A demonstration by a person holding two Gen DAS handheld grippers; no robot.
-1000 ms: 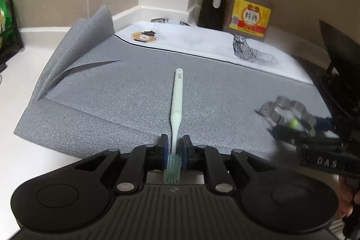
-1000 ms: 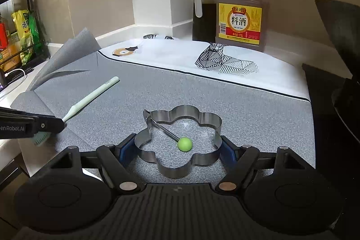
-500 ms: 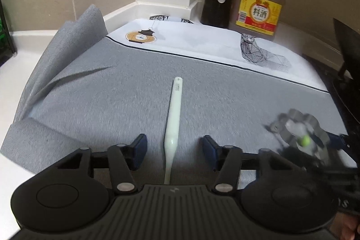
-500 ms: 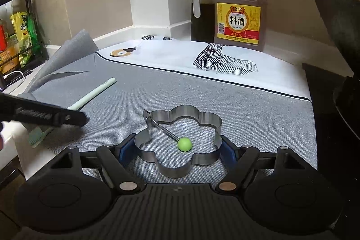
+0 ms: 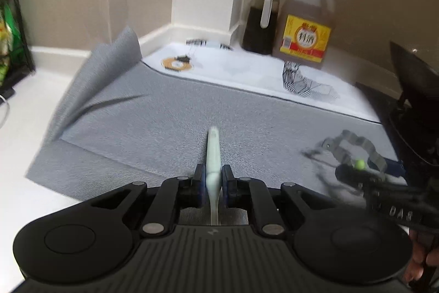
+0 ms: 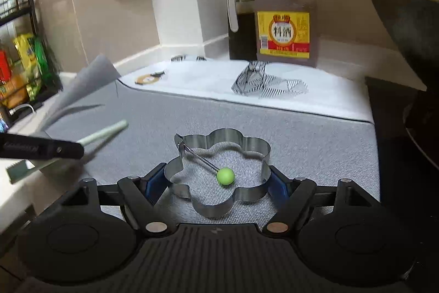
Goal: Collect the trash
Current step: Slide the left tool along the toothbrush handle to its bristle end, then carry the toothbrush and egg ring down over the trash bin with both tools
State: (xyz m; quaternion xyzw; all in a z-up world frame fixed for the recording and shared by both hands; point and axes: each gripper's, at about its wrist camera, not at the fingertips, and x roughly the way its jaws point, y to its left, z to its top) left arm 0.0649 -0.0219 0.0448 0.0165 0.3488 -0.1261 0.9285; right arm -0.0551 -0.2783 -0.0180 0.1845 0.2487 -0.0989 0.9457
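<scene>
My left gripper (image 5: 213, 177) is shut on a pale green toothbrush (image 5: 213, 153), gripping its handle and holding it above the grey mat (image 5: 164, 122). In the right wrist view the toothbrush (image 6: 104, 132) sticks out of the left gripper (image 6: 71, 150) at the left, brush head low. My right gripper (image 6: 216, 180) is closed around a flower-shaped metal egg ring (image 6: 219, 172) with a green knob (image 6: 225, 175), blue pads touching both its sides. The ring (image 5: 354, 150) also shows at the right in the left wrist view.
A big cooking wine jug (image 6: 285, 15) and a dark sauce bottle (image 6: 241, 24) stand at the back wall. A black wok (image 6: 411, 45) sits at the right. A rack of snack packets (image 6: 22, 67) stands at the left. The mat's left corner (image 5: 109, 67) is folded up.
The left gripper opened, slid forward along the toothbrush, then shut on its handle and lifted it. The right gripper stayed on the egg ring.
</scene>
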